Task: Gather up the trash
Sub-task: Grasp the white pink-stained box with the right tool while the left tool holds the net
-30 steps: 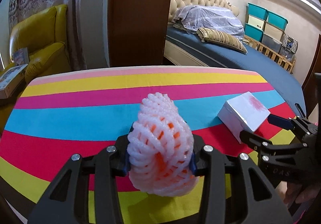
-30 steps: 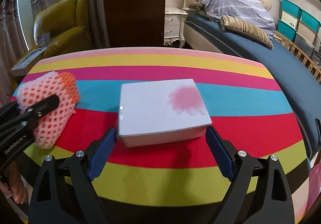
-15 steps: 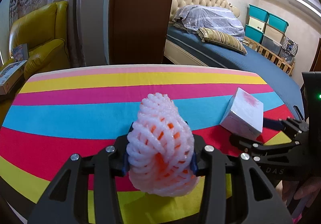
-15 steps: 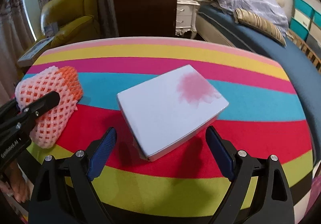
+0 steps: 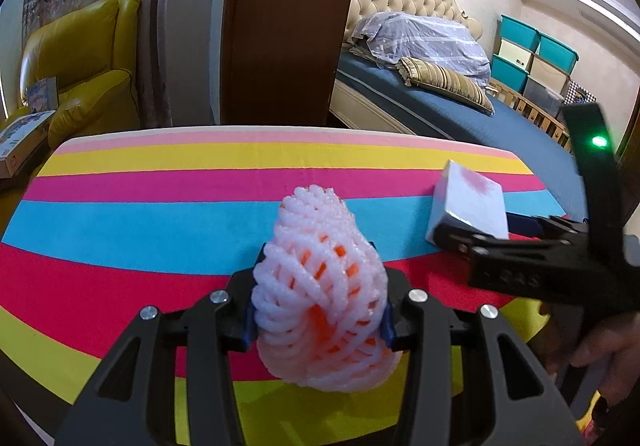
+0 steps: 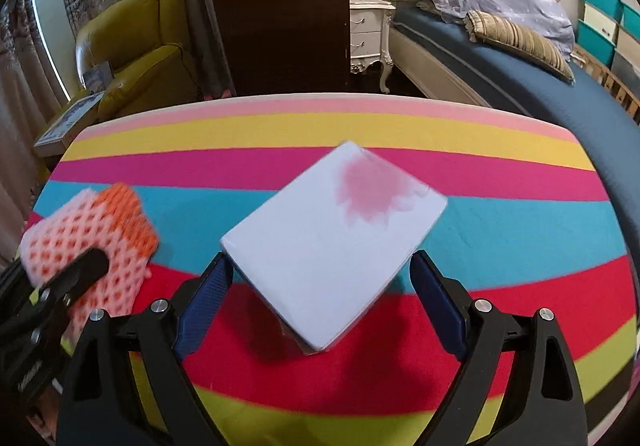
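A: Toward the left edge of the striped tabletop [image 6: 320, 118], what is the left gripper [image 5: 320, 320] doing?

B: It is clamped on the foam fruit net [image 5: 324, 294], pink-white mesh with orange showing through. The pads squeeze its lower half, so the soft net bulges above them. It looks lifted clear of the cloth, probably for carrying off as trash.

A: And further right?

B: The white box [image 6: 332, 242] with a pink stain sits tilted between the fingers of the right gripper [image 6: 320, 306]. One finger touches its near-left corner; the other stands just beside it. I'd call that gripper open, straddling the box over the red stripe near the front edge.

A: Why tilted?

B: Likely the one-sided contact has tipped it.
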Motion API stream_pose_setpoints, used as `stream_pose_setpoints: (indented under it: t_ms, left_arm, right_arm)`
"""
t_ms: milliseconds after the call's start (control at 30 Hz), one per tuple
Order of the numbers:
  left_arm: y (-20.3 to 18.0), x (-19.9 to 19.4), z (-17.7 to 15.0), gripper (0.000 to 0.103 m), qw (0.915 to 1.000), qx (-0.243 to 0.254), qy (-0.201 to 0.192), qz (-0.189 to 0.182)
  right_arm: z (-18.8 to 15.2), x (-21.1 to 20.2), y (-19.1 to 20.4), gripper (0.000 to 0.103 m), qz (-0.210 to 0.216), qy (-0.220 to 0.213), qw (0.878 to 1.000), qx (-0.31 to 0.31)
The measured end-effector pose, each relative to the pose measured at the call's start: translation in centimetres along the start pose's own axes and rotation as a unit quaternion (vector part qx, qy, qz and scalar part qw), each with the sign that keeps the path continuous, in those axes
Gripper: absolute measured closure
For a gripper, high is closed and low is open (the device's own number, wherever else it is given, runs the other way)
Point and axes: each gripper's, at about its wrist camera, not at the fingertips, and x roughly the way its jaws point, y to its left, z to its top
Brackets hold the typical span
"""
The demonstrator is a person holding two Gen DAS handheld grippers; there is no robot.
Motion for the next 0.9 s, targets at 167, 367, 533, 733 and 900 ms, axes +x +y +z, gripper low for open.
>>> stream_pose_setpoints:
  t_ms: [167, 367, 533, 733, 900]
  left_arm:
    - [0.1, 0.0, 0.1, 0.059, 1.0, -0.003, 0.002, -0.003]
    - [0.1, -0.1, 0.0, 0.058, 0.9999, -0.011, 0.006, -0.009]
    - [-0.2, -0.4, -0.2, 0.058, 0.9998, -0.013, 0.005, -0.011]
    - [-0.2, -0.5, -0.3, 0.058, 0.9998, -0.013, 0.005, -0.012]
    - [-0.1, -0.5, -0.2, 0.058, 0.9997, -0.018, 0.005, -0.014]
  right_arm:
    - [0.8, 0.0, 0.5, 0.018, -0.008, 0.004, 1.0, 0.022]
    - [1.7, 0.6, 0.1, 0.018, -0.064, 0.009, 0.993, 0.097]
    - [2.3, 2.1, 0.5, 0.018, -0.095, 0.008, 0.986, 0.135]
    - [2.7, 2.3, 0.8, 0.018, -0.125, 0.0, 0.98, 0.154]
    - [1.5, 2.2, 0.2, 0.022, -0.126, -0.003, 0.983, 0.134]
